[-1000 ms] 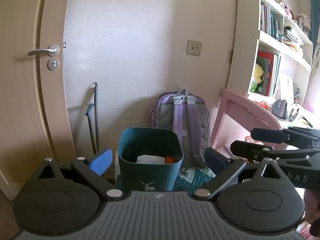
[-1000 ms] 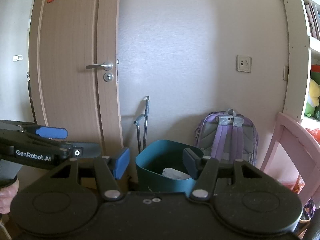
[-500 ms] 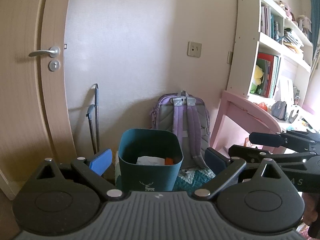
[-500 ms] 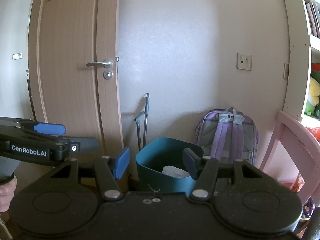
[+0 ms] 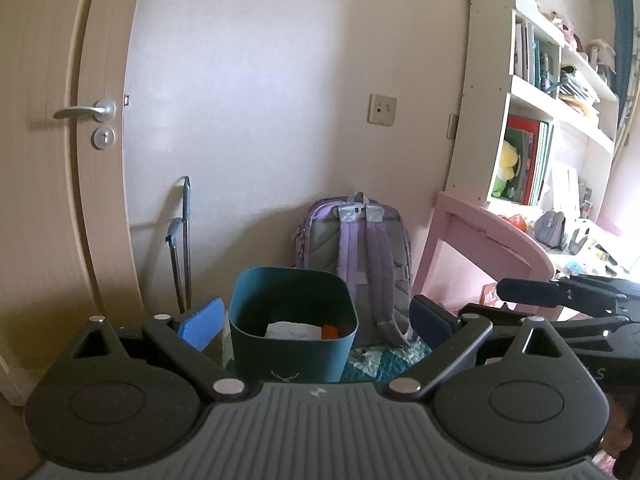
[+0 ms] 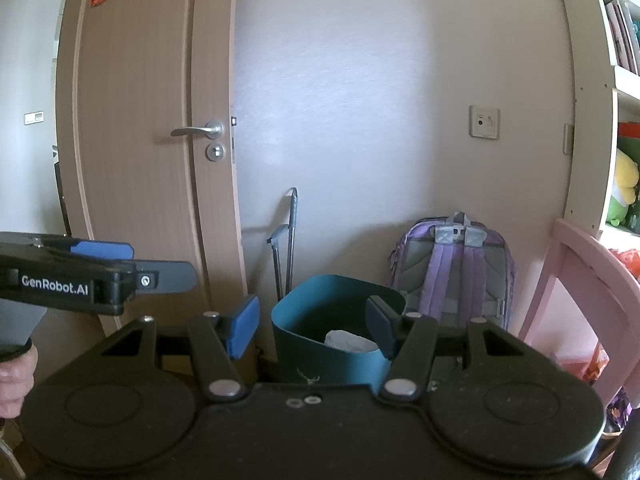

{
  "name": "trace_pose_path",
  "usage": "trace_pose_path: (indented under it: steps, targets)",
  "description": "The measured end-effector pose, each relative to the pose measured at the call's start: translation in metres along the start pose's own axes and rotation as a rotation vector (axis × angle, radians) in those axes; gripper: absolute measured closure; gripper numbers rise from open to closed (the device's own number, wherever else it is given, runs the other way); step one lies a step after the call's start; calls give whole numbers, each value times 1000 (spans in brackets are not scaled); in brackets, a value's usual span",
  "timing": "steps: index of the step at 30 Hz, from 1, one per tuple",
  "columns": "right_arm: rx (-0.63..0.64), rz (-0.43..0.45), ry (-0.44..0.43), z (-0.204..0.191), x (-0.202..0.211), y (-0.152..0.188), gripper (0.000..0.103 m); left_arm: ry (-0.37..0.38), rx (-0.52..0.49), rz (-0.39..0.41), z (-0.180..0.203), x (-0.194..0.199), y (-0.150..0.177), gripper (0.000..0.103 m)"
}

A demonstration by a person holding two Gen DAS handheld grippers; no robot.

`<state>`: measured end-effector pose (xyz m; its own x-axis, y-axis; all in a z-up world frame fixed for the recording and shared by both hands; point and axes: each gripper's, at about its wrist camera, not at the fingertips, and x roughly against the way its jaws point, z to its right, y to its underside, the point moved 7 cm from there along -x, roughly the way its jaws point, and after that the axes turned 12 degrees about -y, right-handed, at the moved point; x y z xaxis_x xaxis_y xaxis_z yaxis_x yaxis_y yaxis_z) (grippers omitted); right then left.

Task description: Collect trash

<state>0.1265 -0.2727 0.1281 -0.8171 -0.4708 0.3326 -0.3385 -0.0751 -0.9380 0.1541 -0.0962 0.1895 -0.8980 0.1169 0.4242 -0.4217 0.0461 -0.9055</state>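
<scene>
My gripper body hides the bin (image 5: 294,344) base; orange item (image 5: 330,330) inside too small to identify; shelf (image 6: 624,80) cut by frame edge; book titles unreadable.

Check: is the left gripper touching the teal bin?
Apart. In the right wrist view the left gripper hangs in the air by the door, well left of the teal bin, with wall and door between them.

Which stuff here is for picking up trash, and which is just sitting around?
For the job:
- bin
- white paper and an orange bit inside it
- left gripper and right gripper, both open, holding nothing

Just sitting around:
- backpack
- pink chair
- bookshelf
- door
</scene>
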Motion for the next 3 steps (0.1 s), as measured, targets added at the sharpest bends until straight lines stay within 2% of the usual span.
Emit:
trace_pose_path:
  steps: [3]
  targets:
    - [-13, 1, 1, 2, 4, 4, 45, 2, -1, -3, 3, 1, 2, 3]
